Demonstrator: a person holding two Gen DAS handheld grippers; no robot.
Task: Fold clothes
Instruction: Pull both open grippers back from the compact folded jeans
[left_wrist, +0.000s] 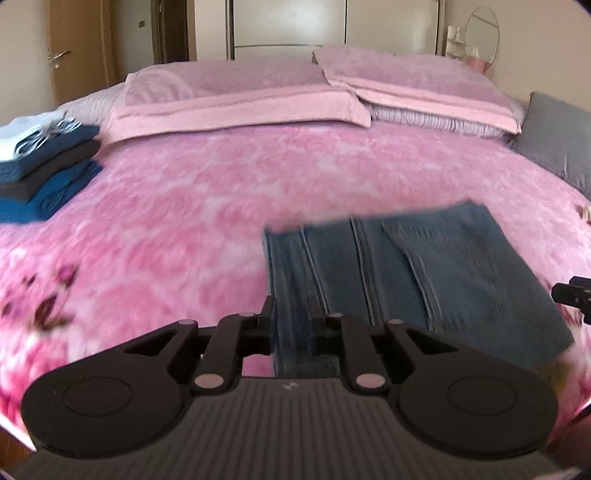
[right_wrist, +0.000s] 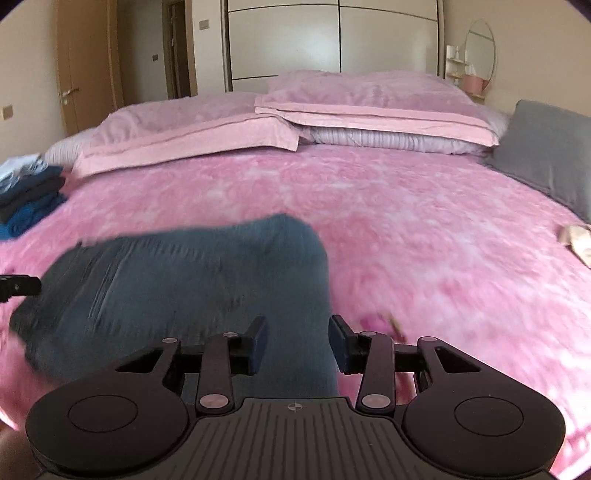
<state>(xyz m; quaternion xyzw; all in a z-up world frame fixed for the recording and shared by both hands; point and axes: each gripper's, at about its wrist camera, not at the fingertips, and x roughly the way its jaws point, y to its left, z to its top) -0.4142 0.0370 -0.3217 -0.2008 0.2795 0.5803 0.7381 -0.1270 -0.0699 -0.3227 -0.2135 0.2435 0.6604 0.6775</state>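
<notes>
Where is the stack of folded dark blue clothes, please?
The stack of folded dark blue clothes sits at the pink bed's far left edge, beside the left pink pillow.

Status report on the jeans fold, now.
Left gripper shut on folded blue denim jeans; right gripper astride their near edge, grip unclear. Jeans lying on pink floral bedspread. Nothing in the way; stack of folded clothes far left.

A wide bed under a pink plush cover fills the room. Beyond its pink pillows stands a pale wardrobe. Left of the wardrobe is a wooden door; right of it, a round mirror. Soft daylight falls on cream walls.
</notes>
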